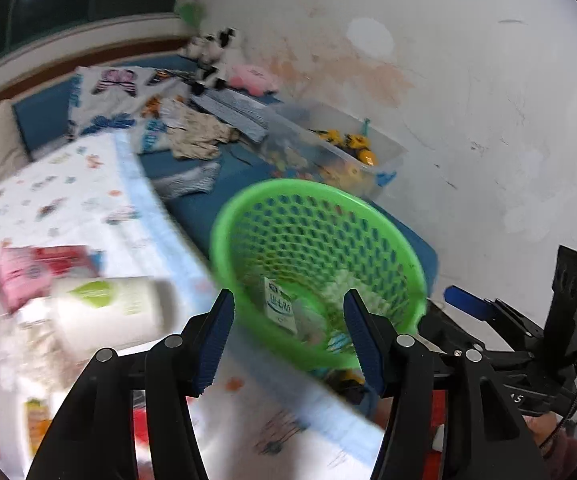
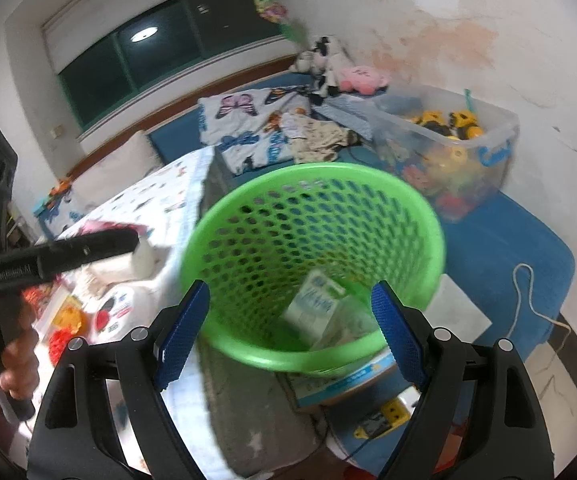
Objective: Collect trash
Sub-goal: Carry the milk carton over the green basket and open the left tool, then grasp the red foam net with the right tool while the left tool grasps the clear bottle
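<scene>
A green mesh wastebasket (image 1: 372,216) stands beside the bed; it also fills the right wrist view (image 2: 428,216). A white and blue milk carton (image 2: 314,306) lies at its bottom, also seen in the left wrist view (image 1: 282,308). My left gripper (image 1: 288,340) is open and empty, near the basket's rim. My right gripper (image 2: 290,336) is open and empty, above the basket's near rim. On the bed lie a white cylinder with a green leaf label (image 1: 112,312) and a pink packet (image 1: 32,276).
The bed has a patterned white sheet (image 1: 68,192). A clear bin of toys (image 2: 448,148) stands on a blue mat (image 2: 520,248) by the wall. Clothes and plush toys lie farther back. A box and a yellow item (image 2: 380,420) sit under the basket.
</scene>
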Demonstrator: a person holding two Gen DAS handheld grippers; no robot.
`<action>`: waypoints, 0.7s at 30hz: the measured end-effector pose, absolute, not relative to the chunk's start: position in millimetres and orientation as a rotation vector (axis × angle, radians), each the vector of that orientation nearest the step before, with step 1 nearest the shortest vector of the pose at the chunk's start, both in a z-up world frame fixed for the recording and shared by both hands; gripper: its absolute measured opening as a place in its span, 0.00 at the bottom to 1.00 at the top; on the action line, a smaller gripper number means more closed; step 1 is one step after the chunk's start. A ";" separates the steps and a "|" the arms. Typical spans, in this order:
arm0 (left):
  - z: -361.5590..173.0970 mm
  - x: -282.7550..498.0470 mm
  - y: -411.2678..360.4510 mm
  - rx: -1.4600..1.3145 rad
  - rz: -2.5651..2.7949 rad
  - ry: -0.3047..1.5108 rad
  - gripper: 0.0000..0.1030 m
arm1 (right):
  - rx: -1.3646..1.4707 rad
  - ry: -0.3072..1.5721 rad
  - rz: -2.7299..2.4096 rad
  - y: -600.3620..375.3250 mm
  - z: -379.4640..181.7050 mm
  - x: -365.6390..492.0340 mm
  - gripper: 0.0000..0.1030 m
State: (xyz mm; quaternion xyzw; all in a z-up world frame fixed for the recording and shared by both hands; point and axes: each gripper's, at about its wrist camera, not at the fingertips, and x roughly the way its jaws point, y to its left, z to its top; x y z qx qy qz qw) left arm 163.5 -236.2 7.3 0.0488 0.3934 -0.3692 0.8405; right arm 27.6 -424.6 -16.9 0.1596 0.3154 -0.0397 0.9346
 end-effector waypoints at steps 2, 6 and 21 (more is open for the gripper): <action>13.7 162.1 -215.1 0.090 -0.761 0.814 0.53 | 0.312 0.650 -0.049 -412.5 -15.5 27.4 0.80; 21.1 157.7 -178.3 0.088 -0.695 0.789 0.53 | 0.297 0.660 0.020 -388.3 -13.3 27.0 0.80; 13.9 142.2 -58.4 0.003 -0.490 0.781 0.53 | 0.206 0.730 0.312 -272.2 -23.2 38.4 0.80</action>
